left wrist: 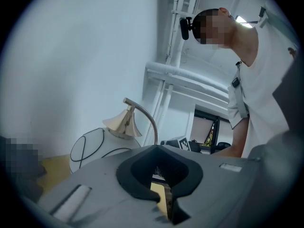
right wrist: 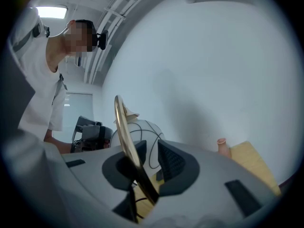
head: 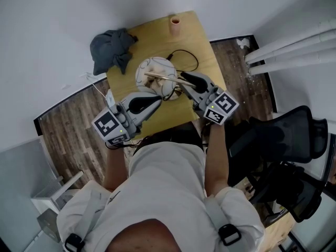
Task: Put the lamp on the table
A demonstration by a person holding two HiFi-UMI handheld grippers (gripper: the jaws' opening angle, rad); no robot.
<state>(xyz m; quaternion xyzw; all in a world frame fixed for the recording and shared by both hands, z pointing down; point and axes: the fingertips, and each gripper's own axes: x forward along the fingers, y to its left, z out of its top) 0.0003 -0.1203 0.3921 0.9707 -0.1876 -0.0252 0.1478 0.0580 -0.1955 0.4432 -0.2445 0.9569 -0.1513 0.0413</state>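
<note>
The lamp (head: 152, 72), a white globe base with a black cord over it, stands on the wooden table (head: 197, 41). Its curved brass arm (right wrist: 124, 132) passes between the jaws of my right gripper (right wrist: 147, 167). The arm lies along the left pad, and a gap shows to the right pad, so this gripper is open. In the head view the right gripper (head: 185, 81) reaches the lamp from the right. My left gripper (head: 156, 102) is shut and empty, just short of the globe. The left gripper view shows the brass cone shade (left wrist: 122, 122) and the globe (left wrist: 90, 148) beyond the shut jaws (left wrist: 164, 194).
A small terracotta vase (head: 175, 24) stands at the table's far edge. A crumpled grey cloth (head: 111, 49) hangs over the far left corner. The lamp's black cord (head: 188, 56) loops on the tabletop. A black office chair (head: 286, 146) stands to the right; white pipes (head: 294, 49) lie on the floor.
</note>
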